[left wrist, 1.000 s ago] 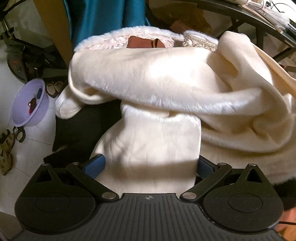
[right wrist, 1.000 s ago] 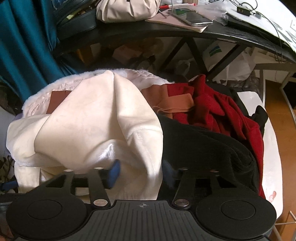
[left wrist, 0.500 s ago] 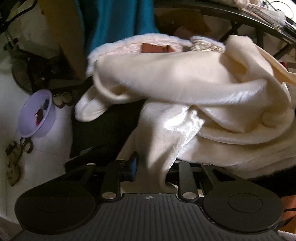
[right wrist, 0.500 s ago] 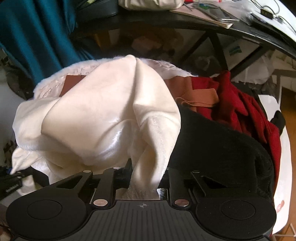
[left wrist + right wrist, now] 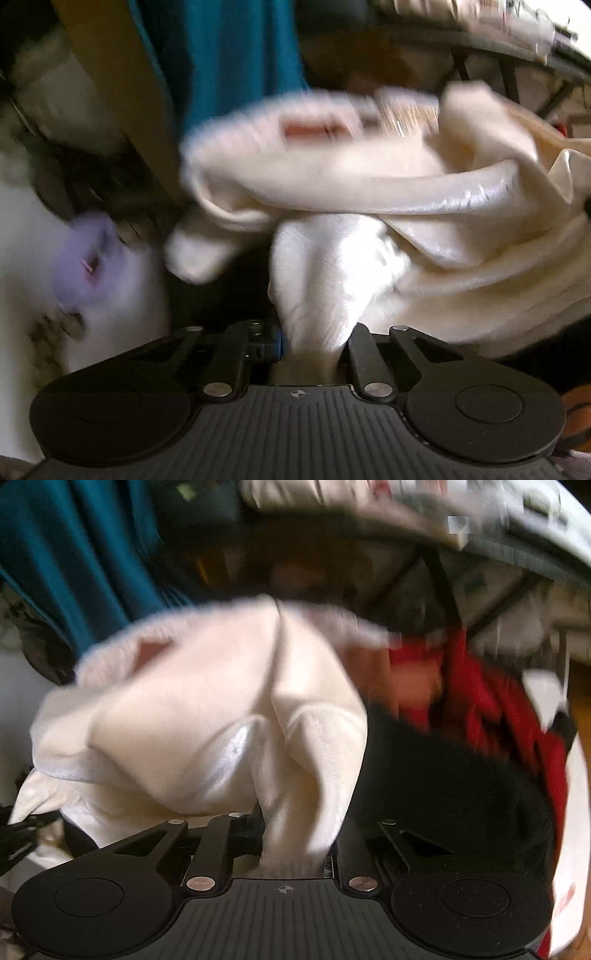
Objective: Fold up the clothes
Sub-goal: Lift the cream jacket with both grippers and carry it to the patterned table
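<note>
Both pinched tight on the cream garment (image 5: 369, 192), left hand-held gripper (image 5: 314, 343) and right hand-held gripper (image 5: 295, 845), could slip off that slick fabric mid-lift.

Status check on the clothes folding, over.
Left hand-held gripper and right hand-held gripper have just closed, both shut on the cream garment. Garment bunched, not folded. Black garment and red garment crowd its right side.
</note>
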Demonstrator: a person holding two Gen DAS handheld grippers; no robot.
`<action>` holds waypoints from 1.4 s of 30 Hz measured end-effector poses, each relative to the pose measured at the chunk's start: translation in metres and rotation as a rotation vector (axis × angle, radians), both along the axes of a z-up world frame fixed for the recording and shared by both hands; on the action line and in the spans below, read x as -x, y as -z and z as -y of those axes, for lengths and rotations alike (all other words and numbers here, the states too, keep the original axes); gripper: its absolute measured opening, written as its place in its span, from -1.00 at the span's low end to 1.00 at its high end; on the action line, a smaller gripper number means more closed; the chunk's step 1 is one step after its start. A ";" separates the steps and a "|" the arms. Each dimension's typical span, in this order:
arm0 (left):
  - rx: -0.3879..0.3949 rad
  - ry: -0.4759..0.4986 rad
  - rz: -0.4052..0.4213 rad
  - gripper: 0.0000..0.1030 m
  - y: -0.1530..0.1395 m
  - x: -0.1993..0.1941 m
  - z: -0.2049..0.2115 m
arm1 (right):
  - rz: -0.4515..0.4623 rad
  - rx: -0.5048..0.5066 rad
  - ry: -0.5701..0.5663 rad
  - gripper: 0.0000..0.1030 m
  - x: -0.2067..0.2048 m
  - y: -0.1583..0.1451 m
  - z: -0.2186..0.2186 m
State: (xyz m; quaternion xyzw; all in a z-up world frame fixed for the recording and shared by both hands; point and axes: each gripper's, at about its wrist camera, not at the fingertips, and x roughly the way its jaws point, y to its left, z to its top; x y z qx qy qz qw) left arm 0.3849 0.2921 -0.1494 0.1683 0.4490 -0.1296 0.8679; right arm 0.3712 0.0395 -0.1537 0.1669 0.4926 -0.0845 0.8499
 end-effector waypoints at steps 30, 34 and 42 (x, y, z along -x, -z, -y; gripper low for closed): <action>0.568 0.199 0.804 -0.74 -0.314 0.076 -0.004 | 0.804 0.094 -0.176 -0.76 0.048 -0.350 0.042; 0.581 0.280 0.810 -0.74 -0.325 0.086 0.046 | 0.834 0.138 -0.161 -0.76 0.094 -0.367 0.058; 0.657 0.485 0.854 -0.74 -0.355 0.162 0.182 | 0.953 0.216 -0.097 -0.76 0.225 -0.387 0.138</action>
